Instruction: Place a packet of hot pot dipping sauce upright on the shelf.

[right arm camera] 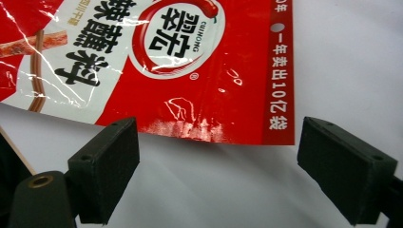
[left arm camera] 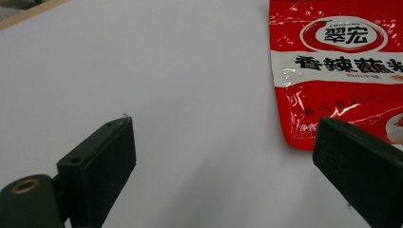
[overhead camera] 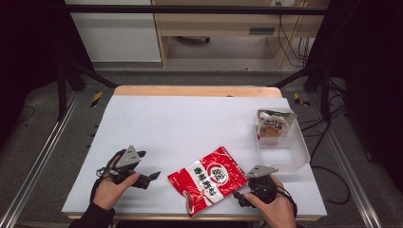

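A red and white snack pouch with Chinese lettering lies flat near the table's front edge, between my two grippers. My left gripper is held by a hand just left of it, open, jaws pointing right at the pouch, nothing between them. My right gripper sits at the pouch's right edge, open; in the right gripper view its jaws stand wide apart just short of the pouch's sealed edge, apart from it.
A clear plastic bin stands at the right side of the white table top, with another pouch leaning in its far end. Cables and dark frame posts surround the table.
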Demonstrator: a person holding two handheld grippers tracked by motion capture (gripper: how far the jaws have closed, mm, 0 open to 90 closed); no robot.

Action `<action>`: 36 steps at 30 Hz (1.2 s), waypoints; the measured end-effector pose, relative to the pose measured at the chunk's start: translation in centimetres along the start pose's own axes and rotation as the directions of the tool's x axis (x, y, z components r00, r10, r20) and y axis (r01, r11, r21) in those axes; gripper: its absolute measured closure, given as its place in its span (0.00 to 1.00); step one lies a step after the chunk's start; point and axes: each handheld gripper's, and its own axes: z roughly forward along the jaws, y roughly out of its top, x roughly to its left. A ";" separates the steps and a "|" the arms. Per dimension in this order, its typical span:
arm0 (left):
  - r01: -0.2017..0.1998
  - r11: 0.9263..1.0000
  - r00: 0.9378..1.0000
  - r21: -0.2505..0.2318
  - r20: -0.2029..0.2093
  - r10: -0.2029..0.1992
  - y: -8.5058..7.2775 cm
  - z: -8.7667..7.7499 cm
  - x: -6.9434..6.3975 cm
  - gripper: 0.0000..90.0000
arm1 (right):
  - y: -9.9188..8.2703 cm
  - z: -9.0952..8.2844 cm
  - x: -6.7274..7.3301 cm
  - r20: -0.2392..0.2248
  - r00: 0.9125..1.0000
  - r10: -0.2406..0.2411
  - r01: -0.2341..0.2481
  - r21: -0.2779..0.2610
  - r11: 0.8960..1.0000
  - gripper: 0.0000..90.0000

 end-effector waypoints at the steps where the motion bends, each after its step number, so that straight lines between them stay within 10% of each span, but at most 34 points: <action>1: 0.001 1.000 1.000 -0.001 0.002 -0.001 0.0 0.0 0.0 0.08 | 0.0 0.0 0.1 -0.007 1.000 0.004 -0.004 0.001 1.000 0.16; 19: -0.002 1.000 1.000 0.002 0.001 0.002 0.0 0.0 -0.1 0.08 | 0.6 0.1 0.4 -0.064 0.998 0.009 -0.011 -0.044 0.999 0.25; 36: -0.008 1.000 1.000 0.009 -0.009 0.008 0.0 0.1 0.0 0.08 | 2.0 0.0 0.6 -0.022 1.000 -0.005 0.002 -0.124 0.992 0.89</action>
